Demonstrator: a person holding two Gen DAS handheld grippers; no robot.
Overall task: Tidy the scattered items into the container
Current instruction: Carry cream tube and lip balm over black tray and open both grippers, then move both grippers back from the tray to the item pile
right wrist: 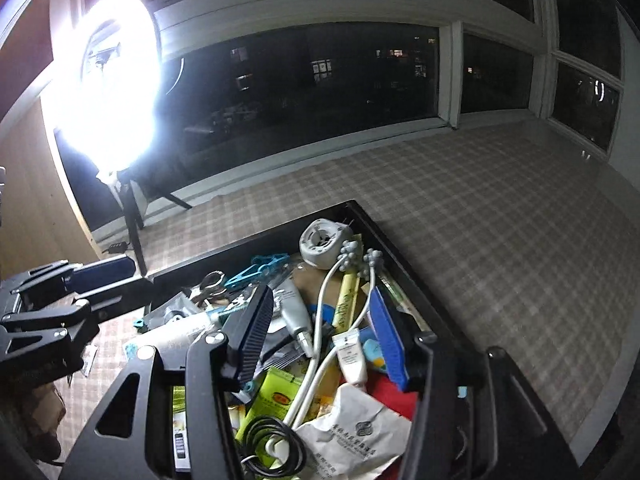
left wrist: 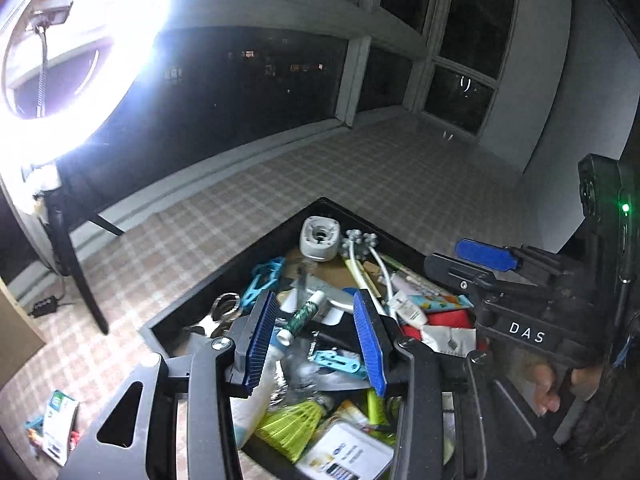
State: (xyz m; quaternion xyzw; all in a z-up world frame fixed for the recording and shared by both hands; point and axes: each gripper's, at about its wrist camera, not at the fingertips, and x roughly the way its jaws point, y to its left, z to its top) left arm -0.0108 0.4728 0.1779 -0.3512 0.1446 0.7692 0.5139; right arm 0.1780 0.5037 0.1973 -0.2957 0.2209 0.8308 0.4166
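Note:
A black tray (left wrist: 224,276) (right wrist: 404,256) on the plaid floor is piled with small items. My left gripper (left wrist: 316,320) hovers over its middle, open, with a small green-patterned tube (left wrist: 302,318) lying between the blue pads, not clamped. A white tube (left wrist: 256,396), a yellow shuttlecock (left wrist: 294,424) and a grey round part (left wrist: 320,238) lie in the tray. My right gripper (right wrist: 320,320) hovers open and empty over the tray's right half, above a white cable (right wrist: 320,320) and a small white tube (right wrist: 352,360). Each gripper shows in the other's view (left wrist: 484,256) (right wrist: 104,270).
A bright ring light (left wrist: 72,60) on a black tripod (left wrist: 76,272) stands at the left by the window. A white packet (left wrist: 60,420) with small bits lies on the floor left of the tray. Plaid floor (right wrist: 500,220) spreads right and behind.

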